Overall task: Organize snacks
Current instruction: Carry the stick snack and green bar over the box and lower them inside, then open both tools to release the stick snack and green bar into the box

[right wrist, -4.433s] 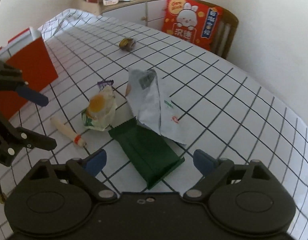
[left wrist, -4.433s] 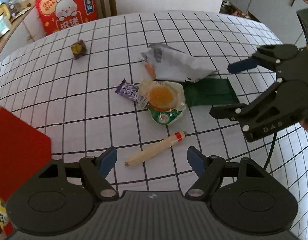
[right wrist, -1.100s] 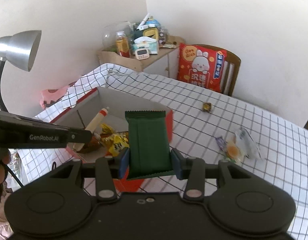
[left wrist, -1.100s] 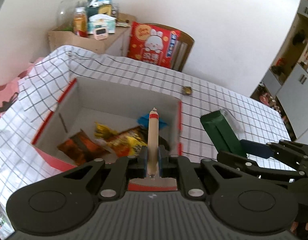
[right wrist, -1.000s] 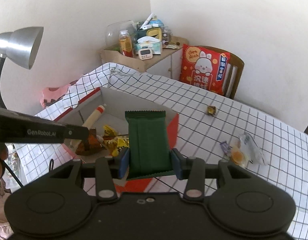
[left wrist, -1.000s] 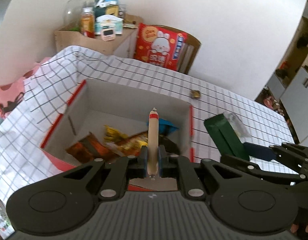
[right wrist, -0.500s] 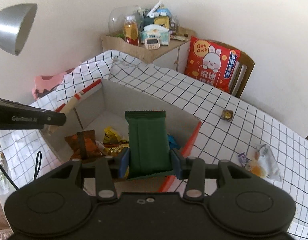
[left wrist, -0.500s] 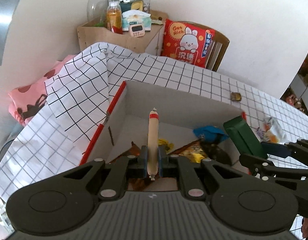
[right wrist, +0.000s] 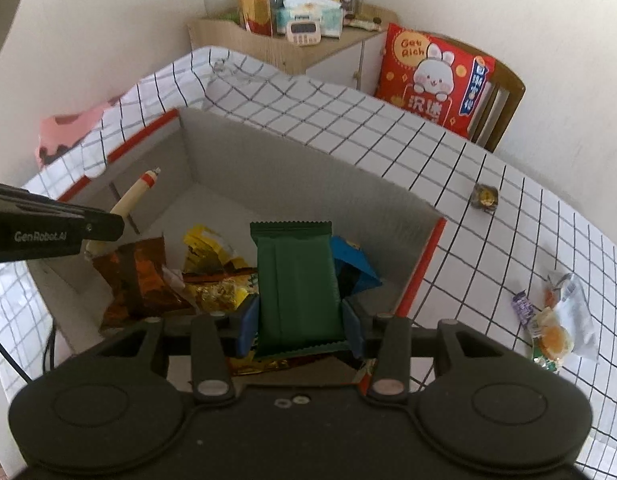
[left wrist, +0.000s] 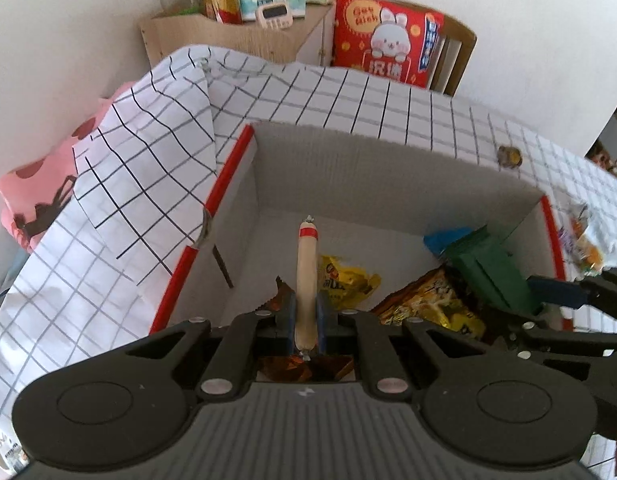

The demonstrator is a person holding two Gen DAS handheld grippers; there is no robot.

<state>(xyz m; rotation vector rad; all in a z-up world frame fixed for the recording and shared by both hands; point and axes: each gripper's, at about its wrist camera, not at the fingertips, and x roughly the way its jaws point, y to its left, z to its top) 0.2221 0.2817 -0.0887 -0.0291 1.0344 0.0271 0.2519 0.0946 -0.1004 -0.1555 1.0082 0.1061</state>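
My left gripper (left wrist: 306,322) pinches beige sausage stick (left wrist: 306,276) | my right gripper (right wrist: 300,322) clamps green packet (right wrist: 296,280) — both above red-edged box (right wrist: 422,264), far half bare.

Your left gripper (left wrist: 306,326) pinches the sausage stick (left wrist: 307,280) over the open box (left wrist: 388,156) — 1 green packet (left wrist: 490,272) hangs at right.

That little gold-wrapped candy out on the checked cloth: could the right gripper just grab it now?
Probably not: the right gripper is shut on the green packet over the box, and the candy lies beyond the box's far wall.
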